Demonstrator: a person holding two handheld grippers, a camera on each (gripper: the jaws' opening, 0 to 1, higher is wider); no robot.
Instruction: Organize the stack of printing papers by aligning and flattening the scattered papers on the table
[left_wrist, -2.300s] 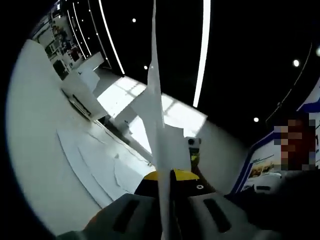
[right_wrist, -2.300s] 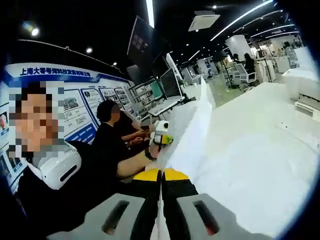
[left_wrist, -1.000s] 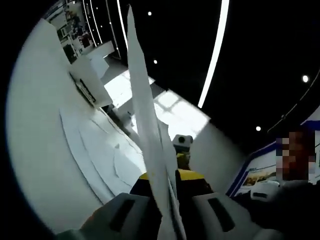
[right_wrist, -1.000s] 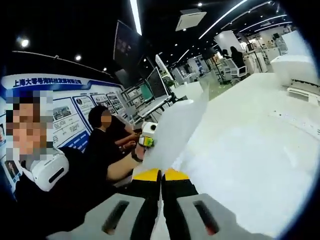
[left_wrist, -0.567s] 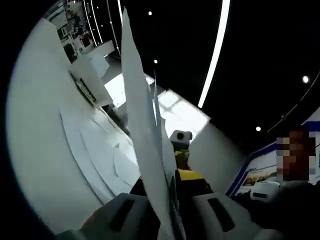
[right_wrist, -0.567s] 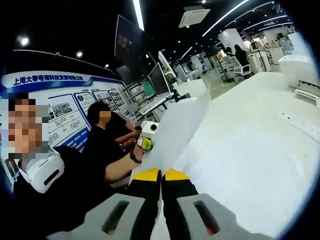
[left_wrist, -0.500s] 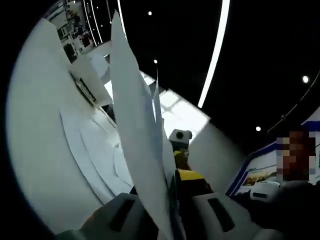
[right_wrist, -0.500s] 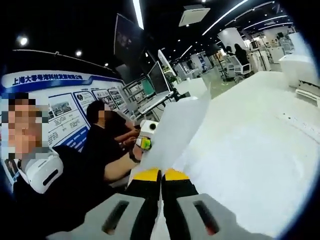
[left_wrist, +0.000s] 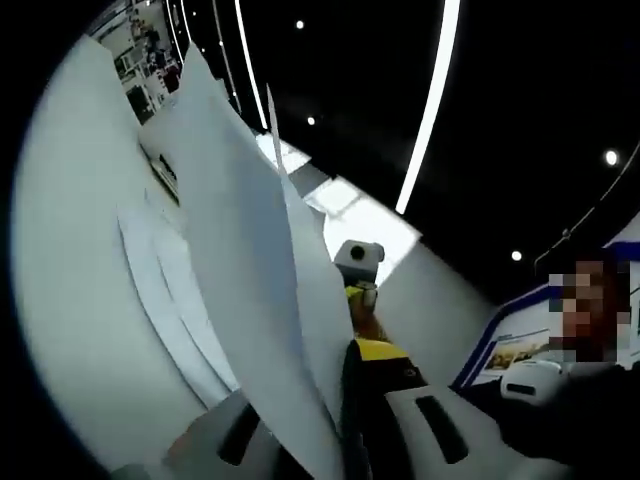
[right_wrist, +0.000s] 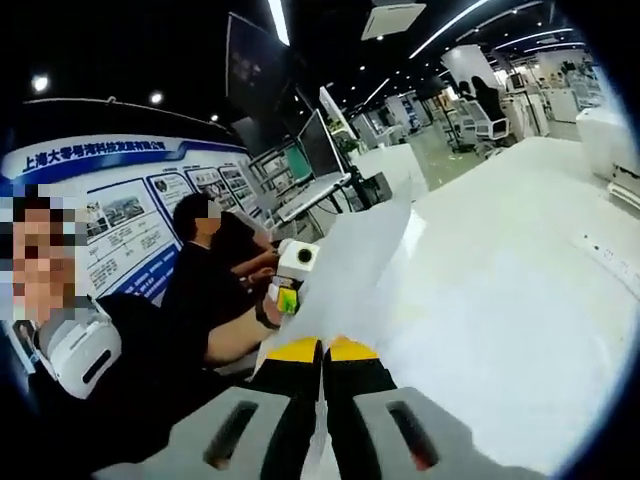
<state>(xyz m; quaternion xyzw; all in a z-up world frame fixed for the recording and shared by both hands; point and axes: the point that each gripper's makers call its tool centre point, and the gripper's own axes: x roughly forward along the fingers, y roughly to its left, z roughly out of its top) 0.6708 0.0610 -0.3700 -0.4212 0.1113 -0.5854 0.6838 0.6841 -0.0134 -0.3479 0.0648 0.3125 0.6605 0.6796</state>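
My white surface (right_wrist: 520, 330) takes up the right half of the right gripper view, and it runs down the left side of the left gripper view (left_wrist: 70, 260) as well. A few loose sheets (left_wrist: 165, 300) lie flat on the surface there, overlapping, edges not lined up.

The stack of printing papers (left_wrist: 250, 290) is lifted off the surface, held between both tools. In the left gripper view it stands up and fans out, the front sheet leaning left and covering my left jaw. In the right gripper view the same papers (right_wrist: 350, 275) rise from my jaws as one bowed sheet running toward the other tool.

Left hand-held gripper (left_wrist: 340, 440): pinching the papers at their bottom edge (only the right jaw, with its yellow tip, is clear of paper). It comes into the right gripper view too (right_wrist: 290, 275), at the far end of the papers, held by the person's hand (right_wrist: 262, 312).

Right hand-held gripper (right_wrist: 322, 385): jaws pressed together on the thin edge of the papers, yellow tips touching it on both sides. It appears in the left gripper view (left_wrist: 358, 265) just behind the papers.

A person in dark clothes (right_wrist: 205, 290) sits behind, near a wall of blue posters (right_wrist: 130, 215).
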